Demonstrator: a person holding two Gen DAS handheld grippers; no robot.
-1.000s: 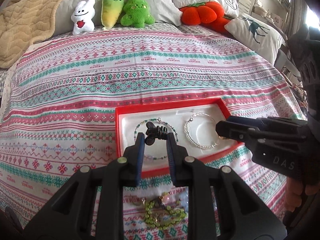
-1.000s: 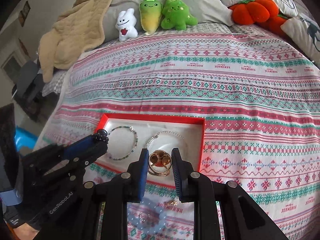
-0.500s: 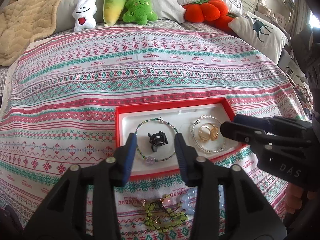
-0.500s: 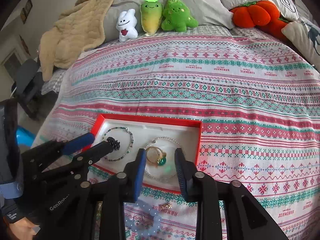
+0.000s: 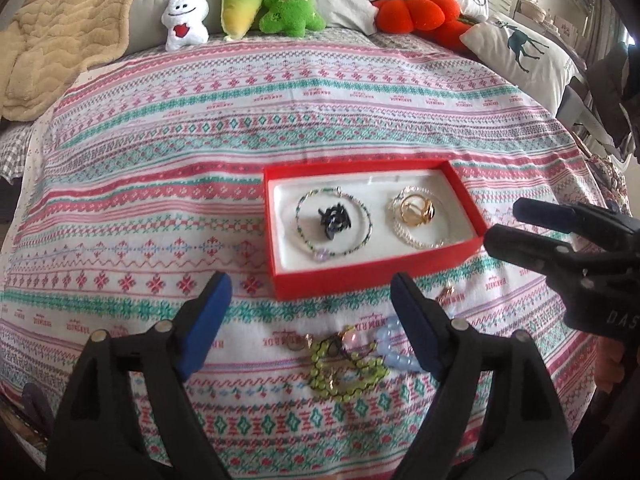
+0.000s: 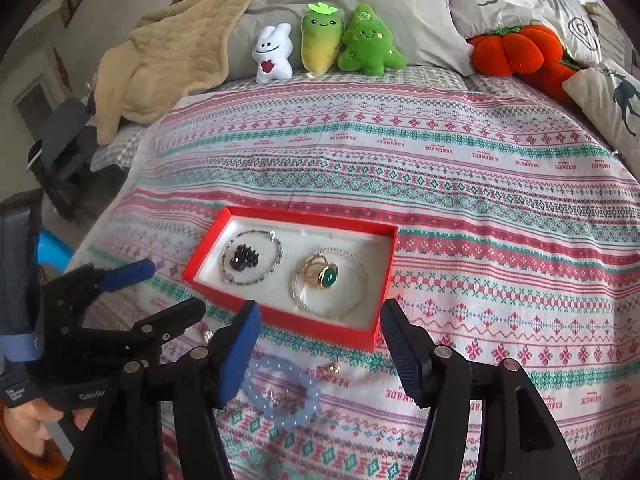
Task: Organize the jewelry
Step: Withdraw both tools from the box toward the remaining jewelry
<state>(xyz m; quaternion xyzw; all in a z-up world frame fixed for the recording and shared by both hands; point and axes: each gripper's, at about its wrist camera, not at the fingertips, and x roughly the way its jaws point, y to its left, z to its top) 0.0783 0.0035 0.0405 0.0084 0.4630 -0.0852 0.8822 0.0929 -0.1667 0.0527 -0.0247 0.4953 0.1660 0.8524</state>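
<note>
The red box (image 5: 376,276) with its white lining sits on the patterned bedspread (image 5: 200,152), and the jewelry is going into it. On its left side lies a green beaded bracelet (image 5: 366,232) with a small black clip (image 5: 334,220) inside its ring; on the right, a pearl bracelet (image 6: 304,300) circles a gold ring with a green stone (image 6: 324,274). Still loose on the cover in front of the box: a lime-green bead strand (image 5: 344,372), a pale blue bead bracelet (image 6: 284,396) and a small gold piece (image 6: 332,368).

The left gripper (image 5: 310,308) has just been opening and stands wide, nothing between its blue pads, hovering over the loose beads. The right gripper (image 6: 318,334) has likewise been opening; its jaws are apart and empty, just in front of the box's near wall.

The bedspread repeats the word "HANDMADE" in its bands. One gripper body reads "DAS", the other "GenRo", cut off.

At the head of the bed lean a white plush (image 6: 274,54), a carrot plush (image 6: 322,38), a green tree plush (image 6: 368,42) and an orange pumpkin cushion (image 6: 516,54), with a tan blanket (image 6: 168,52) to the left.
</note>
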